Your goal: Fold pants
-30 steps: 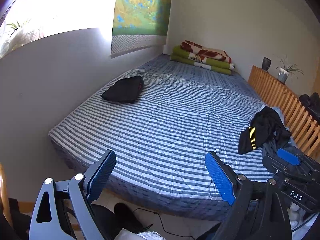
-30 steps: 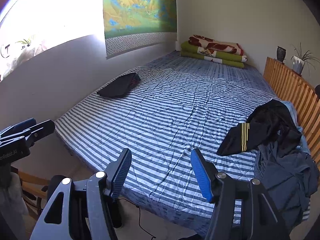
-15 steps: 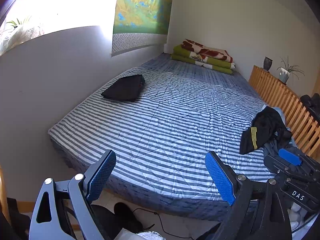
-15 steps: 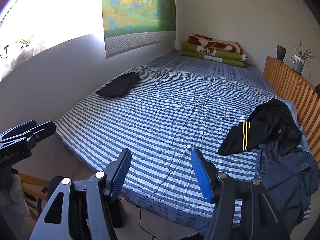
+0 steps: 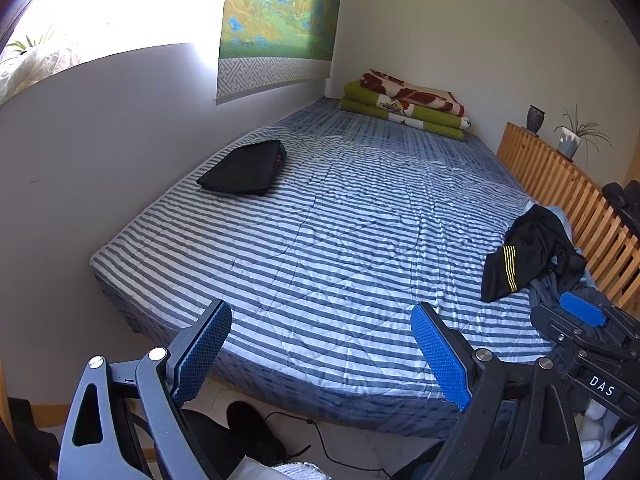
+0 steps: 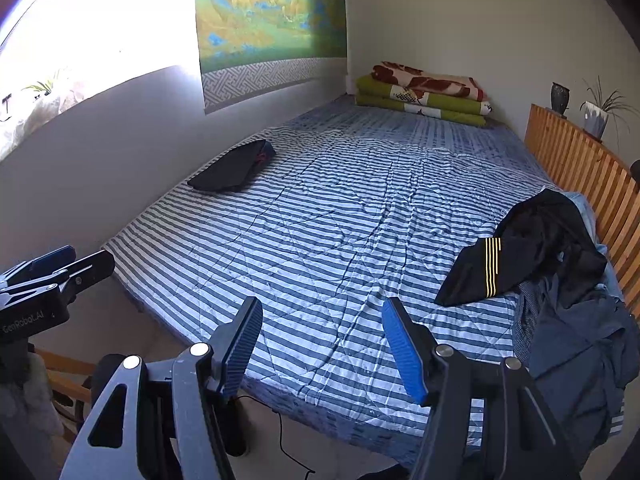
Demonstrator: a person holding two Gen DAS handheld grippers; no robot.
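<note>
Striped bed [image 5: 320, 240], black pants [image 6: 528, 248] crumpled at right edge, folded black garment [image 5: 244, 168] far left; left tongs [image 5: 320, 352] and right tongs [image 6: 322, 344] both agape, empty.

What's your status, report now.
Left gripper open, empty. Right gripper open, empty. Black pants crumpled by headboard, untouched. Bed between, nothing blocking.

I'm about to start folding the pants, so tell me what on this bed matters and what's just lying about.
For the job:
black pants with yellow stripes
folded black garment
left gripper and right gripper, jaws open
striped bed

Just lying about:
dark blue clothes
folded blankets
vase
potted plant
</note>
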